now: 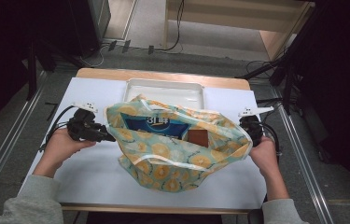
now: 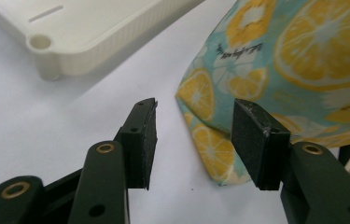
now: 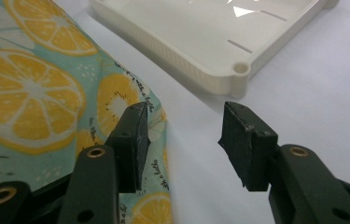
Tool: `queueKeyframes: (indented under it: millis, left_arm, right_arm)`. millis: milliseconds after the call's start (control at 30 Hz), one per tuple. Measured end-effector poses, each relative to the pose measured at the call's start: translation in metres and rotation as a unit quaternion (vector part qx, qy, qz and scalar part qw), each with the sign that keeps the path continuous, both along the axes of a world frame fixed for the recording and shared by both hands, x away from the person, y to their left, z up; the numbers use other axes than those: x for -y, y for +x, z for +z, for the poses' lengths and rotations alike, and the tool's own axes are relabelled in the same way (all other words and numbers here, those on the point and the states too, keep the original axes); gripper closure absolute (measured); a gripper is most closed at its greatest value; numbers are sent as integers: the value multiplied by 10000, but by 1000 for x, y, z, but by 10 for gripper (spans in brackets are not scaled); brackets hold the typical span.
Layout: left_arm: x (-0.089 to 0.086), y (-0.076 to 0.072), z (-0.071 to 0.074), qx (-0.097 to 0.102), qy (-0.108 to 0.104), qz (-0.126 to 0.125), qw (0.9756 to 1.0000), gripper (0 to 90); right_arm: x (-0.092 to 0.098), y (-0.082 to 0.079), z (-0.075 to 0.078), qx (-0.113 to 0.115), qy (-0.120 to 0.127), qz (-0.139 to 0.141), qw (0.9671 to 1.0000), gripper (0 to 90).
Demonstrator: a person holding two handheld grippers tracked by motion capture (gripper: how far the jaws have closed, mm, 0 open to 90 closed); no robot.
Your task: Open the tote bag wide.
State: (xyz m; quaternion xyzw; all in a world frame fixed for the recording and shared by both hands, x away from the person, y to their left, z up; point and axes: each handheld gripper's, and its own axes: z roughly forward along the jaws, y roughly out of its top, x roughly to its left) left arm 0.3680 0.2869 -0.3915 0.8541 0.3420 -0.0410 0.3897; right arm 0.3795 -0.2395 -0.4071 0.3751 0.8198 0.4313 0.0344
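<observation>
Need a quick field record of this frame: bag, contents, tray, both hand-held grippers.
bag: lemon-print bag on the white table, mouth open upward
contents: blue packet and a brown item showing inside
tray: white tray behind the bag, nothing seen in it
left hand-held gripper: jaws open, a corner of the bag between them, pads not pressing on it
right hand-held gripper: jaws open, bag edge beside one jaw, bare table in the gap
grip: neither holds the bag
</observation>
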Motion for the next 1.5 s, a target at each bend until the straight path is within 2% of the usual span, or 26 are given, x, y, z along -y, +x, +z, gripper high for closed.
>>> queueKeyframes:
  millis: [67, 100, 233, 367, 433, 533, 633, 733, 833, 900, 967, 1100, 1233, 1267, 1500]
  left_arm:
    - [-1, 2, 7, -9, -53, -83, 10000, 530]
    - [-1, 3, 10, -27, -99, -91, 9999, 532]
    - [1, 4, 21, 34, -72, -136, 9999, 540]
    - [4, 5, 32, 17, -26, -213, 9998, 558]
    - [6, 5, 39, -26, -60, -252, 9997, 578]
    - [6, 6, 51, 23, -25, -265, 9996, 606]
    - [5, 8, 60, -6, -171, -305, 9994, 620]
    - [4, 9, 68, -36, -245, -339, 9991, 635]
    - [5, 9, 77, -23, -328, -399, 9987, 654]
    - [7, 9, 82, -42, -281, -424, 9987, 659]
    - [8, 8, 85, -19, -234, -431, 9988, 658]
    - [8, 7, 100, 124, -313, -481, 9983, 657]
    - [8, 5, 109, 215, -363, -523, 9977, 656]
    - [9, 3, 115, 291, -314, -553, 9976, 656]
    - [9, 0, 129, 375, -277, -579, 9972, 650]
  right_arm:
    - [4, -1, 9, 113, 147, 59, 9998, 540]
    - [6, -1, 12, 114, 151, 62, 9998, 552]
    - [6, 2, 25, 77, 121, 155, 9998, 575]
    - [7, 5, 38, 46, 376, 186, 9991, 575]
    - [7, 5, 45, 80, 382, 230, 9990, 576]
    - [6, 3, 59, 181, 357, 308, 9987, 578]
    - [4, 2, 72, 233, 338, 317, 9987, 580]
    - [3, 2, 81, 163, 386, 364, 9985, 593]
    - [2, 2, 89, 191, 402, 423, 9981, 598]
    - [2, 3, 94, 172, 401, 444, 9981, 606]
    - [1, 2, 100, 189, 357, 447, 9982, 611]
    - [0, -1, 112, 298, 388, 481, 9976, 623]
    - [-2, -6, 123, 307, 384, 509, 9975, 633]
    - [-4, -7, 126, 361, 369, 530, 9973, 633]
    - [-10, -12, 142, 372, 399, 597, 9967, 644]
